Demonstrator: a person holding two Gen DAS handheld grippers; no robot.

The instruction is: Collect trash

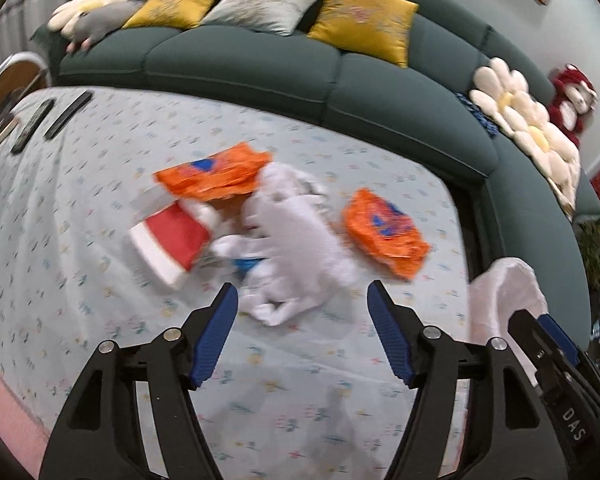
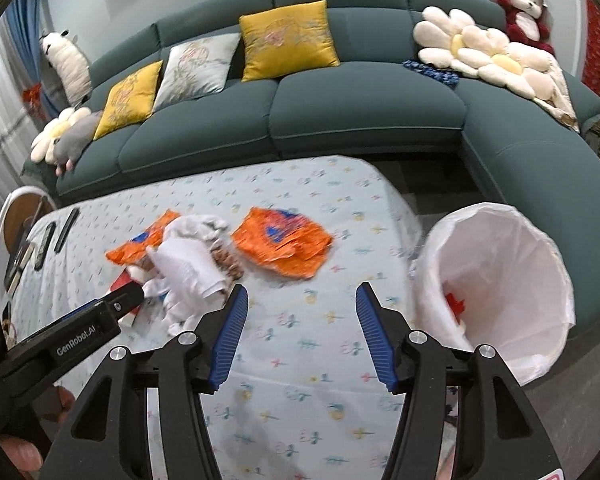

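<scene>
Trash lies in a loose heap on the desk [image 1: 80,184], which has a flowered cloth, in front of the green sofa [image 1: 240,64].

In the left wrist view, the heap holds a crumpled white paper [image 1: 296,240], a red and white carton [image 1: 172,240] just beside it, and an orange wrapper [image 1: 216,172] on the sofa side of the paper. A second orange wrapper [image 1: 384,236] lies apart, on the other side of the paper. The left gripper [image 1: 302,316] is open with nothing between its jaws, and it hangs over the near edge of the white paper. The picture is blurred here. In my judgement a closing now could catch only a thin fold, so the paper would slip out, or the jaws could pinch the cloth and drag the whole heap.

In the right wrist view, the bin [image 2: 540,248] with a white liner stands off the desk corner, to the side of the second orange wrapper [image 2: 284,244], and something red lies already inside. The right gripper [image 2: 300,316] is also open and empty, above bare cloth between the white paper [image 2: 188,268] and the bin. The left gripper [image 2: 132,300] reaches toward the paper from the side. Both grippers are near that paper, so they might collide. A light wrapper may also fall short of the bin.
</scene>
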